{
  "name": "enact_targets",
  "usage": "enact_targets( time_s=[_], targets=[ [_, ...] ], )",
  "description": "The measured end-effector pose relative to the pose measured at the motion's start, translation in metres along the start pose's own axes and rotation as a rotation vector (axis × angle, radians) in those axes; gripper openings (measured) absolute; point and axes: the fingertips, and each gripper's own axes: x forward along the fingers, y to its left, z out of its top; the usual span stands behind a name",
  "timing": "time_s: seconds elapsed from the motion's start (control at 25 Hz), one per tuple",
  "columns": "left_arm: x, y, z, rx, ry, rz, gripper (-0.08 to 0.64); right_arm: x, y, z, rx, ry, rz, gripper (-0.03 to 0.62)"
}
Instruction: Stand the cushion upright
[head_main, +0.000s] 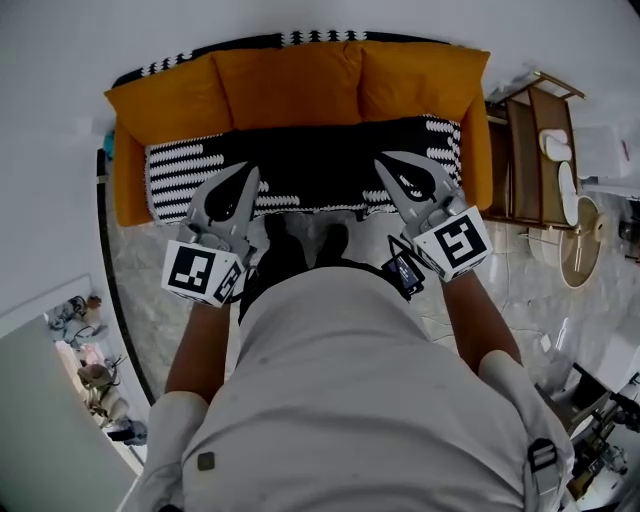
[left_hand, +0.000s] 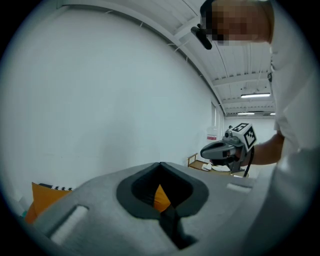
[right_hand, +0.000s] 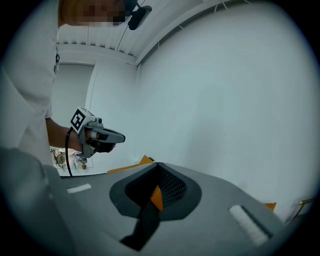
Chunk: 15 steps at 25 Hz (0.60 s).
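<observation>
Three orange cushions stand along the back of an orange sofa (head_main: 128, 190): a left cushion (head_main: 165, 100), a middle cushion (head_main: 290, 85) and a right cushion (head_main: 420, 80). A black-and-white patterned throw (head_main: 300, 160) covers the seat. My left gripper (head_main: 246, 173) is shut and empty, its tip over the throw's front left. My right gripper (head_main: 386, 161) is shut and empty too, over the throw's front right. Neither touches a cushion. The left gripper view shows the shut jaws (left_hand: 160, 165) and the right gripper (left_hand: 227, 148) against a white wall. The right gripper view shows the left gripper (right_hand: 102, 137).
A wooden shelf unit (head_main: 530, 150) with white dishes stands to the right of the sofa. Small clutter (head_main: 95, 375) lies on a surface at the lower left. The person's torso (head_main: 340, 400) fills the lower middle, over a marble floor (head_main: 150, 290).
</observation>
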Motion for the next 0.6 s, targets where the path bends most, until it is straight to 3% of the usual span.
enact_targets(
  time_s=[0.16, 0.36, 0.6],
  targets=[
    [-0.019, -0.007, 0.006, 0.02, -0.017, -0.031, 0.003, -0.013, 0.02, 0.005, 0.007, -0.013, -0.031, 0.009],
    [-0.048, -0.009, 0.01, 0.053, -0.019, -0.127, 0.003, -0.02, 0.055, 0.022, -0.016, -0.022, -0.068, 0.009],
    [-0.115, 0.009, 0.005, 0.038, -0.016, -0.17, 0.003, -0.023, 0.115, 0.041, -0.014, -0.032, -0.118, 0.009]
  ],
)
